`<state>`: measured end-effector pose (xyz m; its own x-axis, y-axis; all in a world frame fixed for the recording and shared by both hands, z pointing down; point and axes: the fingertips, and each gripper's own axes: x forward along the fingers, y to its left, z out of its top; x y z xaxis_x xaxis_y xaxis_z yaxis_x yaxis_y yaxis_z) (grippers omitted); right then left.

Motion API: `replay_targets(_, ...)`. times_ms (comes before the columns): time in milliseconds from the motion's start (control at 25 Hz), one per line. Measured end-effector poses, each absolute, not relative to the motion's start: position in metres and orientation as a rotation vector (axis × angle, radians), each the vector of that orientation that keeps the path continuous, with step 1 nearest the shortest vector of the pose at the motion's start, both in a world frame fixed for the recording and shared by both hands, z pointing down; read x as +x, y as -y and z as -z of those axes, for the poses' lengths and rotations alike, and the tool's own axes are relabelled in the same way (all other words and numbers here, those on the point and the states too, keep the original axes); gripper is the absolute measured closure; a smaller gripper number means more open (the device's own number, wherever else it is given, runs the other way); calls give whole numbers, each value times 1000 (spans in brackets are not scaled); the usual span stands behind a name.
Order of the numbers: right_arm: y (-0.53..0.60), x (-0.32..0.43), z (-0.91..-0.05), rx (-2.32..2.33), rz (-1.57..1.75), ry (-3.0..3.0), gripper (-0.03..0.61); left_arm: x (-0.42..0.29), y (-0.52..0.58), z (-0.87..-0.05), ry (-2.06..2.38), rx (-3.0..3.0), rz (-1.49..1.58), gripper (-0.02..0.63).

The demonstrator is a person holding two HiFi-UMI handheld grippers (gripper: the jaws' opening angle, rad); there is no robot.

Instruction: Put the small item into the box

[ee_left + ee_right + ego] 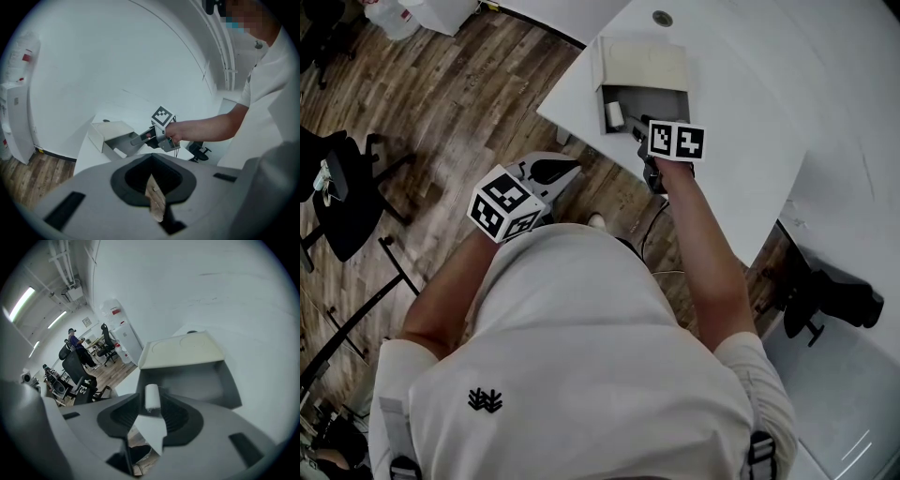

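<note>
An open grey box (661, 97) with its pale lid (642, 64) folded back stands at the corner of the white table (750, 112). The small white item (614, 114), a short roll, lies inside the box at its left side. My right gripper (639, 131) hovers just above the box's near edge, jaws open and empty. In the right gripper view the item (151, 396) shows through the gap between the jaws, down in the box (197, 380). My left gripper (575, 169) hangs off the table over the wooden floor, shut with nothing held. The left gripper view shows the box (112, 136) and the right gripper (137, 139).
The table corner (546, 111) drops to wooden floor (441, 103) on the left. Black office chairs stand at the left (342, 192) and under the table's right side (830, 300). A round hole (662, 18) sits behind the box. A water dispenser (118, 329) and a person (72, 339) are far off.
</note>
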<state>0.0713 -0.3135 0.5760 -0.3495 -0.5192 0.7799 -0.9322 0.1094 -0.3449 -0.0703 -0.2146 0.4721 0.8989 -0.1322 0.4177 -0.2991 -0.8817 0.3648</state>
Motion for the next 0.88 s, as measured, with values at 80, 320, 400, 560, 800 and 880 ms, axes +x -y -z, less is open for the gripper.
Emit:
replay_targets(80,302,74,-568,1415,-1146,1955,449,-65,211,-471,320,2639,-536,607)
replay_targets(320,258,77,-547,1409,-1174,2056,539,-46,193,-477,331,2604,-541,607)
replay_targets(400,241,78,-543,1384,-1179,2096,554,-38,185,-479,344,2598,-544,607)
replay_targets(560,204,86,-537,1331,-1192,2149,562,-20,171,-482,365,2586,-544,607)
replay_targets(800,159,101,-521,1282,-1181,2231,568,-3,150,-485,421,2559,-532,607)
replay_targets(880,146,107,-517,1273,-1155,2249,568,0,141,-487,440,2551,-536,607)
